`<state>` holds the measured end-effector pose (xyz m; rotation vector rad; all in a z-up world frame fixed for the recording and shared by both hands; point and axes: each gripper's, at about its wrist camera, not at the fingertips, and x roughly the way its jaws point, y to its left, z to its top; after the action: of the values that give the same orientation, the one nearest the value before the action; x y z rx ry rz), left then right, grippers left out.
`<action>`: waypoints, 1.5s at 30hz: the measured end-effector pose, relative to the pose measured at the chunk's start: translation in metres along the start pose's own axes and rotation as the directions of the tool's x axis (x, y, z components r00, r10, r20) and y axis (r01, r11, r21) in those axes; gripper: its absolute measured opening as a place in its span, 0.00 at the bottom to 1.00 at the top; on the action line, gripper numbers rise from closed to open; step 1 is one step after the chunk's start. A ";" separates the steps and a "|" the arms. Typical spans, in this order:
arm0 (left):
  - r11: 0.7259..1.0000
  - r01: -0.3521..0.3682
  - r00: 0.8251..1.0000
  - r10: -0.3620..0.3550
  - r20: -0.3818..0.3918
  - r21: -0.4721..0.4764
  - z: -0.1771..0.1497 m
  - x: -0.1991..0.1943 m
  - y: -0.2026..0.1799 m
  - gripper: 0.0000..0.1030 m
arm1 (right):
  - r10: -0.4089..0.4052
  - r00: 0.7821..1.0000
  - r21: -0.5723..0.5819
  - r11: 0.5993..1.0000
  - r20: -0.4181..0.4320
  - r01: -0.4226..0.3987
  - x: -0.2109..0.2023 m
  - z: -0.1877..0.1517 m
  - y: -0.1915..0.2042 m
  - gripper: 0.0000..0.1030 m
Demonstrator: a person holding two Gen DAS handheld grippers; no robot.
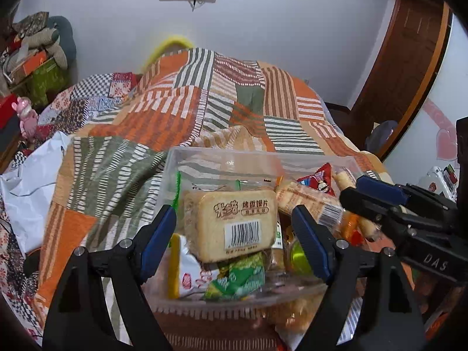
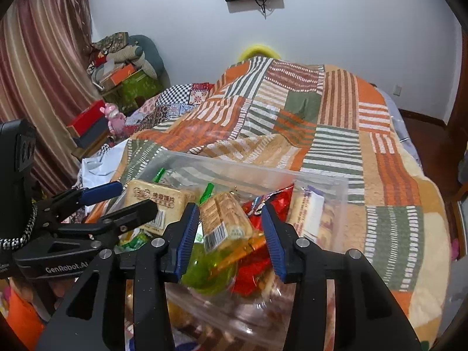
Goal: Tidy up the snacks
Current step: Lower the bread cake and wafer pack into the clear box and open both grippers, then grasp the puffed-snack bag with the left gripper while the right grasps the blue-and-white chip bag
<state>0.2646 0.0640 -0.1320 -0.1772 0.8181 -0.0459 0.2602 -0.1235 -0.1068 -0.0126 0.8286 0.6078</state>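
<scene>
A clear plastic bin [image 1: 222, 158] full of snacks sits on the bed. My left gripper [image 1: 233, 209] is open over it. A beige pack of toasted bun slices [image 1: 234, 222] lies between its blue pads, with a gap on each side. My right gripper [image 2: 228, 207] is open at the bin's right half. A long biscuit pack [image 2: 225, 216] with a barcode lies between its fingers, and a gap shows at the right pad. Beneath it are a green jelly cup [image 2: 204, 269] and a red packet [image 2: 275, 201]. Each gripper shows in the other's view: the right gripper [image 1: 355, 194], the left gripper [image 2: 136, 197].
The bin rests on an orange, green and white patchwork quilt [image 2: 336, 134]. A white plastic bag [image 1: 32, 175] lies at the bed's left edge. Boxes and a pink toy [image 2: 112, 117] stand by the curtain. A wooden door [image 1: 409, 67] is on the right.
</scene>
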 end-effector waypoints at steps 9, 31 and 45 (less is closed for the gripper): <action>0.999 -0.017 0.999 0.016 0.042 0.030 -0.016 -0.044 -0.001 0.79 | -0.030 0.998 -0.051 0.998 0.057 0.033 -0.038 -0.012 0.015 0.47; 0.999 -0.009 1.000 0.008 0.008 0.042 -0.085 -0.096 0.005 0.79 | 0.005 1.000 -0.018 1.000 -0.024 -0.005 -0.050 -0.083 0.042 0.70; 0.999 0.015 0.998 -0.013 -0.057 0.028 -0.102 -0.076 -0.001 0.79 | 0.117 0.985 0.056 0.992 -0.125 -0.110 -0.010 -0.102 0.044 0.50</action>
<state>0.1382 0.0575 -0.1448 -0.1549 0.8727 -0.0759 0.1626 -0.1165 -0.1604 0.0414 0.9732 0.6989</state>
